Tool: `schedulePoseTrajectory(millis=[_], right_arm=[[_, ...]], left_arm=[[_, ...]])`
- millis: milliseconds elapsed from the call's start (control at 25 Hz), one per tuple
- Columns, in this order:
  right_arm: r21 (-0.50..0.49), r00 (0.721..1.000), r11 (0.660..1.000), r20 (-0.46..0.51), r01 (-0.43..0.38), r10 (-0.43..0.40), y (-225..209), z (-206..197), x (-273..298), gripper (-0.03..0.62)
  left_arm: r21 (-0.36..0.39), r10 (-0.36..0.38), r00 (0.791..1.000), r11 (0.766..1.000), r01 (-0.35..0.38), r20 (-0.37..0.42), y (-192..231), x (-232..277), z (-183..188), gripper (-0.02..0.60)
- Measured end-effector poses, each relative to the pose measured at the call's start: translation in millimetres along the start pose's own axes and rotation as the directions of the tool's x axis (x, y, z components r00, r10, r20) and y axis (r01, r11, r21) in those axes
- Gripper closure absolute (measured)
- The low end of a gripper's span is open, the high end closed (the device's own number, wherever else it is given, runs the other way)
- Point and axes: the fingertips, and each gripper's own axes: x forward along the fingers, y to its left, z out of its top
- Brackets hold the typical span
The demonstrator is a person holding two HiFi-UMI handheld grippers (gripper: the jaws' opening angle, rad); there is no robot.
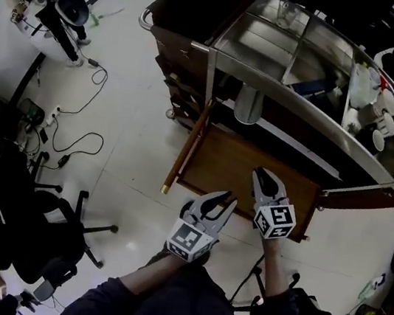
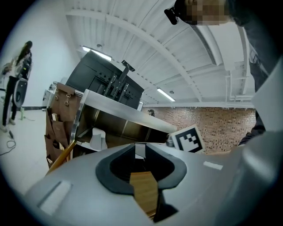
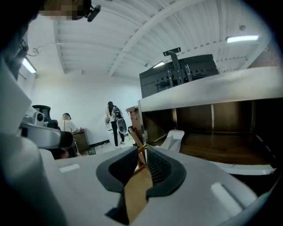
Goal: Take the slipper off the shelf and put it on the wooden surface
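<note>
Left gripper [image 1: 221, 198]: jaws moderately apart with nothing between them. I see it low centre in the head view, at the near edge of the wooden surface [image 1: 225, 165].
Right gripper [image 1: 261, 175]: jaws only a narrow slit apart, empty. It sits just right of the left one, over the wood.
Slipper [image 3: 175, 136]: white, lying on the dark shelf [image 3: 221, 148] under the steel top [image 3: 212, 90], centre of the right gripper view, clear of both grippers.
</note>
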Motion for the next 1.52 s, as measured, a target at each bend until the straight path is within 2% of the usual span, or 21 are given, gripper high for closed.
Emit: schedulePoseTrajectory(millis=[200, 400, 600, 720, 760, 840, 920, 1040, 1160, 1360, 1520], right_arm=[[-0.013, 0.997, 1.000, -0.075, 0.023, -0.024, -46, -1, 102, 0.513], [-0.027, 0.992, 0.997, -0.102, 0.068, -0.070, -89, -1, 189, 0.496], [-0.077, 0.981, 0.986, -0.110, 0.151, -0.159, -134, -6, 262, 0.467], [-0.079, 0.965, 0.975, -0.147, 0.206, -0.216, -158, -19, 281, 0.482], [-0.089, 0.960, 0.972, -0.159, 0.217, -0.228, -161, -22, 283, 0.545], [-0.116, 0.956, 0.965, -0.155, 0.234, -0.250, -161, -17, 279, 0.584], [-0.100, 0.959, 0.966, -0.134, 0.239, -0.251, -151, -10, 262, 0.588], [-0.073, 0.962, 0.969, -0.118, 0.237, -0.245, -127, -17, 213, 0.588], [-0.071, 0.951, 0.958, -0.122, 0.278, -0.285, -106, -44, 146, 0.588], [-0.018, 0.894, 0.920, -0.228, 0.391, -0.385, -85, -131, 37, 0.589], [-0.017, 0.839, 0.896, -0.343, 0.443, -0.421, -87, -203, -13, 0.588]], left_arm=[[-0.021, -0.016, 1.000, 1.000, 0.016, -0.017, 52, 27, 14, 0.503], [-0.040, -0.015, 0.998, 0.999, 0.013, -0.053, 98, 44, 21, 0.485], [-0.033, -0.009, 0.998, 0.999, 0.007, -0.060, 131, 56, 17, 0.482], [-0.041, -0.019, 0.997, 0.999, 0.016, -0.070, 140, 60, 13, 0.482], [-0.044, -0.020, 0.997, 0.999, 0.017, -0.073, 143, 59, 11, 0.482], [-0.049, -0.024, 0.997, 0.999, 0.020, -0.077, 148, 56, 9, 0.482], [-0.060, -0.037, 0.996, 0.998, 0.032, -0.080, 150, 53, 9, 0.482], [-0.093, -0.064, 0.993, 0.994, 0.054, -0.103, 146, 51, 9, 0.482], [-0.100, -0.101, 0.991, 0.991, 0.092, -0.089, 138, 54, 9, 0.482], [-0.116, -0.157, 0.982, 0.983, 0.145, -0.103, 117, 56, -4, 0.482], [-0.098, -0.203, 0.972, 0.977, 0.192, -0.118, 94, 50, -22, 0.482]])
